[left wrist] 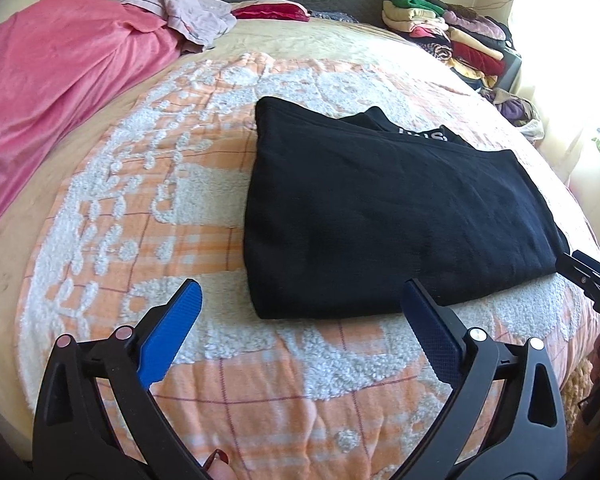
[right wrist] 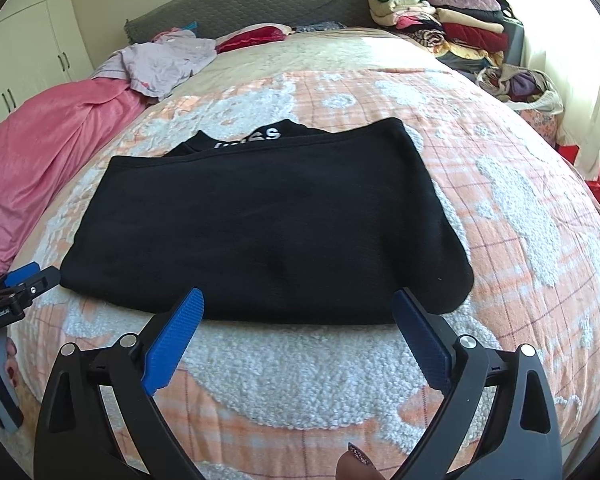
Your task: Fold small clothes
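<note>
Right wrist view: the black garment point(right wrist: 260, 220) is lying half-folded on the bed point(right wrist: 520, 208). Both the right hand-held gripper point(right wrist: 298, 306) and left hand-held gripper point(left wrist: 300, 298) are hovering wide open, empty, probably needing near-edge grips for another fold.

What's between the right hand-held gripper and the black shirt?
Only bare blanket: the right wrist view shows nothing between the right hand-held gripper and the black shirt.

A folded black knit garment point(right wrist: 268, 224) with white lettering is laid flat on the orange-and-white textured bedspread point(right wrist: 520, 208). The right gripper point(right wrist: 298, 306) is held wide apart just before its near edge.
</note>
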A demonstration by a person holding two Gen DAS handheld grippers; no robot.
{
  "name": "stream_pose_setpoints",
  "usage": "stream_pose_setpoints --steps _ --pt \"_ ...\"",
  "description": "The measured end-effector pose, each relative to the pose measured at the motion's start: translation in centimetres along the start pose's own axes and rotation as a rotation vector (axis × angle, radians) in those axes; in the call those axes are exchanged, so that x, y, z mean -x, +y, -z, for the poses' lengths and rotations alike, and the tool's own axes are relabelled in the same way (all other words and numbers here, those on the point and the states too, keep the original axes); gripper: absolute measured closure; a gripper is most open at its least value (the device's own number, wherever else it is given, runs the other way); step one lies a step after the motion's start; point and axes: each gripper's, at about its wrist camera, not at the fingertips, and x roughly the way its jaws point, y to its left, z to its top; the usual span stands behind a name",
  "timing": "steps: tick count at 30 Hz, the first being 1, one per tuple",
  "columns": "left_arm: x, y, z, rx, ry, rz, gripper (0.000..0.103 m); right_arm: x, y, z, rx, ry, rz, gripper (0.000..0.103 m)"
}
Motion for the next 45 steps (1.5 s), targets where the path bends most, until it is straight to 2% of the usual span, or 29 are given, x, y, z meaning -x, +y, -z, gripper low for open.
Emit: stream_pose_setpoints --steps 29,45 --pt "1.1 5.2 -1.7 0.077 -0.038 -0.062 0.01 -1.3 9.3 -3.1 0.178 -0.016 -0.116 0.008" --pt "-1.0 7.0 -4.4 0.081 -0.029 -0.09 0.01 -4.1 15.7 -1.8 0.332 0.024 -0.163 0.008"
